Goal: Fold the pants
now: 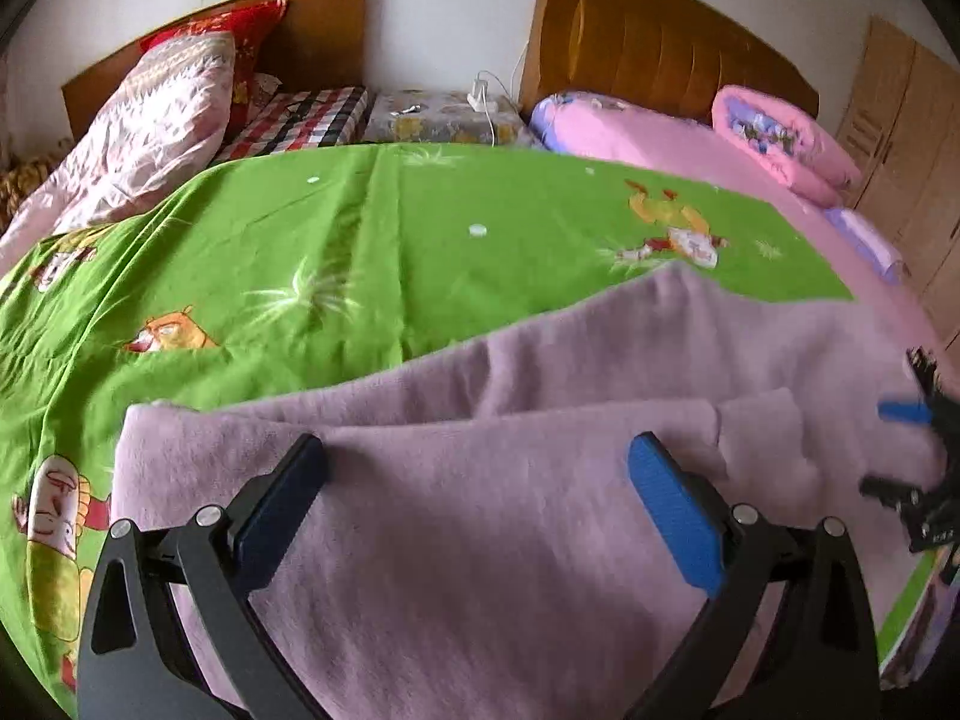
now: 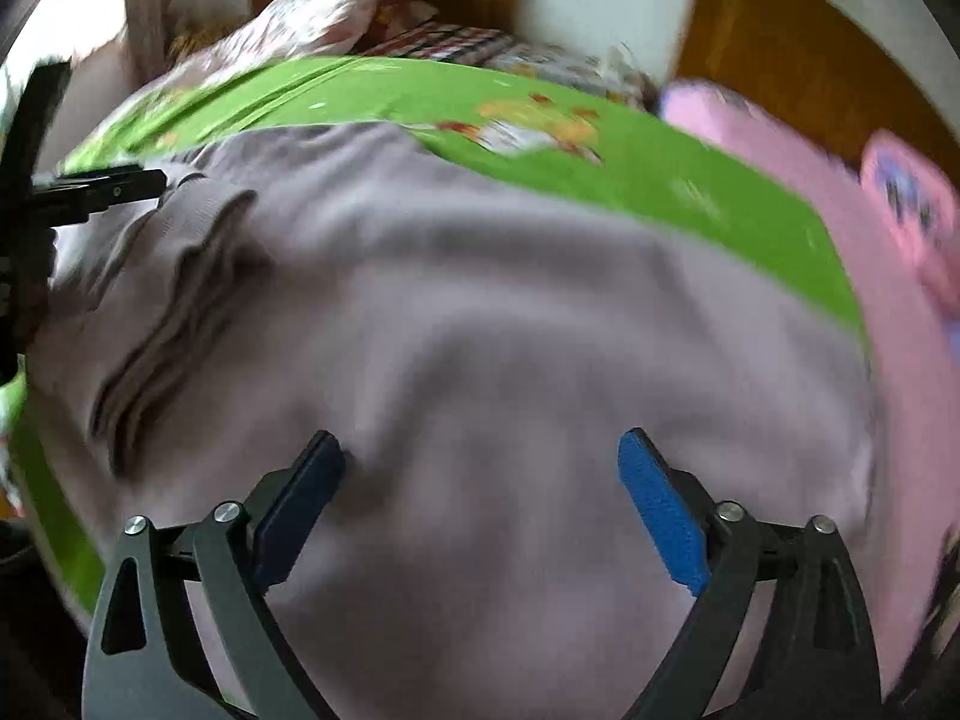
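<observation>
Both grippers, left point(image 1: 477, 462) and right point(image 2: 480, 459), gape wide, holding nothing; pinch pants point(image 1: 480, 540) edges squarely before folding.

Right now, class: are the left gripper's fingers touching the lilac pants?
Cannot tell. In the left wrist view the left gripper is open over the lilac pants, fingers overlapping fabric; no contact or gap shows plainly.

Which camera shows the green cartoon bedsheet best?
The left wrist view. There the bright green cotton bedsheet with cartoon pictures is sharp and spreads wide behind the fuzzy lilac pants. In the right wrist view the same bedsheet is only a blurry green band above the pants.
</observation>
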A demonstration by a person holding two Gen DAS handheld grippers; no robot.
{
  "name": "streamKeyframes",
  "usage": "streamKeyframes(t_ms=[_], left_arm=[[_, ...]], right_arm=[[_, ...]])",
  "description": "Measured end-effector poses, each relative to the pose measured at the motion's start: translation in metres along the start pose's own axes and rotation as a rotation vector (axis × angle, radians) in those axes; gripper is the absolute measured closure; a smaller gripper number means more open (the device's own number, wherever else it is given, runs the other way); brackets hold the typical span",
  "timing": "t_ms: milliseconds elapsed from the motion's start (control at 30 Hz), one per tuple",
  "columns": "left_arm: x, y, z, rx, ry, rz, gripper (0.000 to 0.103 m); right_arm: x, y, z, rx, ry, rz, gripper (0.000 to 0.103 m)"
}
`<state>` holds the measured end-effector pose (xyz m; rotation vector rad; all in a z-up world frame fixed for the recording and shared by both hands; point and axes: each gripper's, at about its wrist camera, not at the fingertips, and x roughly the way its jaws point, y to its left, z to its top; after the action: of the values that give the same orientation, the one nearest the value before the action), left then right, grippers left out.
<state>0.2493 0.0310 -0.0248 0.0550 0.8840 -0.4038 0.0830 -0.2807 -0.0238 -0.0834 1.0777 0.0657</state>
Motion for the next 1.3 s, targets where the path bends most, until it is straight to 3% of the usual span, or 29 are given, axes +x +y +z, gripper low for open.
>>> streamKeyframes(t_ms=[100, 133, 200, 333, 467, 633, 800, 933, 1167, 1300], left_arm=[[-0.001, -0.005, -0.001, 0.009, 0.011, 0.060, 0.002], [-0.006, -0.013, -0.001, 0.030, -0.007, 0.105, 0.002], [-0.021, -0.032, 0.001, 0.068, -0.057, 0.116, 0.002], [-0.044, -0.082, 0.010, 0.105, -0.148, 0.006, 0.002], [-0.040, -0.149, 0.010, 0.242, -0.129, -0.121, 0.002], [-0.004, -0.207, -0.005, 0.384, -0.043, -0.168, 0.002], [0.033, -0.205, -0.016, 0.386, 0.074, -0.156, 0.002], [0.038, -0.204, -0.014, 0.369, 0.108, -0.166, 0.002], [0.045, -0.205, -0.014, 0.372, 0.116, -0.159, 0.002], [0.048, -0.206, -0.013, 0.371, 0.128, -0.162, 0.002]], right_arm=[[-0.027, -0.023, -0.034, 0.061, -0.037, 0.025, 0.012], [-0.043, -0.033, -0.044, 0.095, -0.077, 0.032, 0.012], [-0.069, -0.053, -0.066, 0.185, -0.148, 0.074, 0.012], [-0.099, -0.109, -0.123, 0.509, -0.202, 0.115, 0.012], [-0.089, -0.125, -0.157, 0.698, -0.186, 0.210, 0.012], [-0.068, -0.123, -0.145, 0.744, -0.221, 0.307, 0.012], [-0.057, -0.139, -0.128, 0.813, -0.230, 0.368, 0.011], [-0.056, -0.158, -0.125, 0.917, -0.293, 0.324, 0.009], [-0.054, -0.139, -0.113, 0.800, -0.183, 0.385, 0.008], [-0.048, -0.144, -0.104, 0.821, -0.211, 0.361, 0.008]])
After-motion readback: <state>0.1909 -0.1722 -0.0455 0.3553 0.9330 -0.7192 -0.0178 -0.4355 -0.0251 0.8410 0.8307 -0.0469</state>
